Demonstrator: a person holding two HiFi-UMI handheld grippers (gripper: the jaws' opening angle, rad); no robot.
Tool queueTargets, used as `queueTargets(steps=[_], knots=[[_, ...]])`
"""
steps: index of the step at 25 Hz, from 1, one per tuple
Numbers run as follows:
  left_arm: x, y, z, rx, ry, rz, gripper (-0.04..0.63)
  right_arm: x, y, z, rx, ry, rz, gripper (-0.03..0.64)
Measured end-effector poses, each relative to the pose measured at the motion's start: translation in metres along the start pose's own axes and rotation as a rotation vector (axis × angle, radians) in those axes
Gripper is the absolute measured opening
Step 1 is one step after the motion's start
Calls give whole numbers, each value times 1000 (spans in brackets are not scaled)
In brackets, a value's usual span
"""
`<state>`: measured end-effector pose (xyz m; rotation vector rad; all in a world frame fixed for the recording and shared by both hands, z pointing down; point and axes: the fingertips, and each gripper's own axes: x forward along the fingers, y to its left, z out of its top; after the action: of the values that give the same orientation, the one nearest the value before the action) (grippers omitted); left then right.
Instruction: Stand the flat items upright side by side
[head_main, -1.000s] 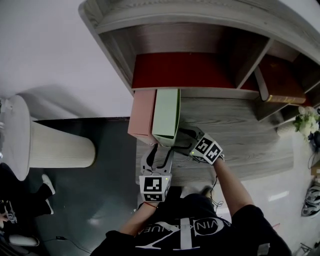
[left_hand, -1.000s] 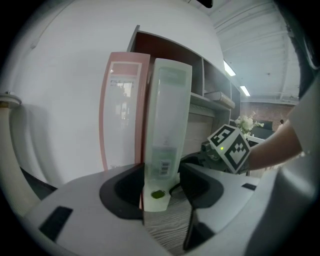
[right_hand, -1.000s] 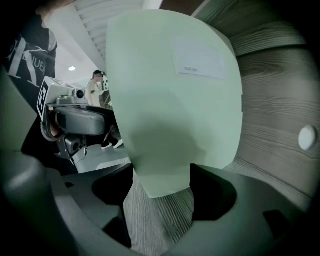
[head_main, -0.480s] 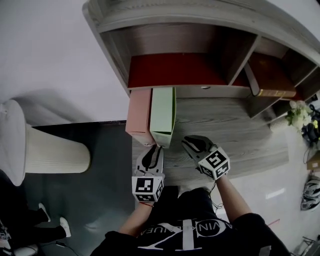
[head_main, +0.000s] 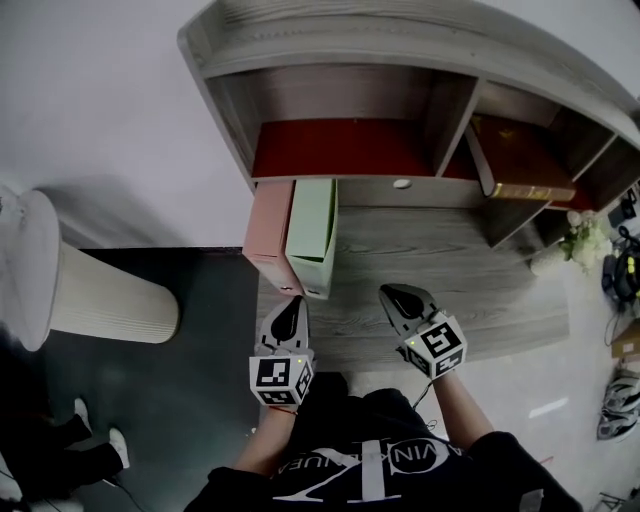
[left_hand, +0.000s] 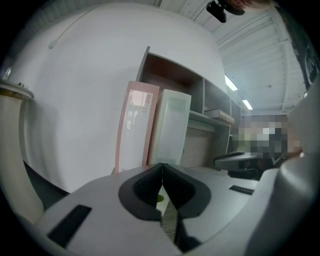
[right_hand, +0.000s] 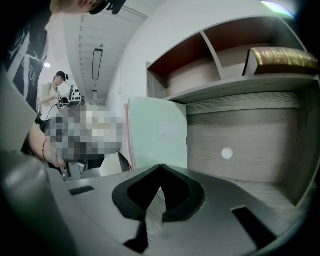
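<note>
- The left gripper (left_hand: 161, 169) and the right gripper (right_hand: 161, 170) have just closed their jaws tip to tip with nothing between them. Both have drawn back to the near edge of the desk (head_main: 450, 265).
- A second ago the right gripper was at the near end of the green file box (head_main: 312, 232). Now it is well clear, so the release looks finished.
- The green file box stands upright against the pink file box (head_main: 270, 232) at the desk's far left, under the shelf unit (head_main: 330, 40). The task seems done.
- Both boxes are slim, smooth, matt slabs, perhaps plastic or card.
- The desk and shelf unit show grey wood grain, and a brown book (head_main: 520, 160) sits in a right-hand compartment.
</note>
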<state>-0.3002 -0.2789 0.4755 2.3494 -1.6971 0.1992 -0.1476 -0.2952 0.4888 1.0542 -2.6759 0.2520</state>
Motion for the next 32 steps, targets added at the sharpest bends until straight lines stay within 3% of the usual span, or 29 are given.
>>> queueTargets(steps=[16, 32], knots=[[-73, -59, 19, -64, -124, 162, 5, -118, -17, 8, 12, -93, 63, 9], [-154, -128, 7, -73, -188, 213, 5, -216, 1, -2, 12, -174, 75, 9]])
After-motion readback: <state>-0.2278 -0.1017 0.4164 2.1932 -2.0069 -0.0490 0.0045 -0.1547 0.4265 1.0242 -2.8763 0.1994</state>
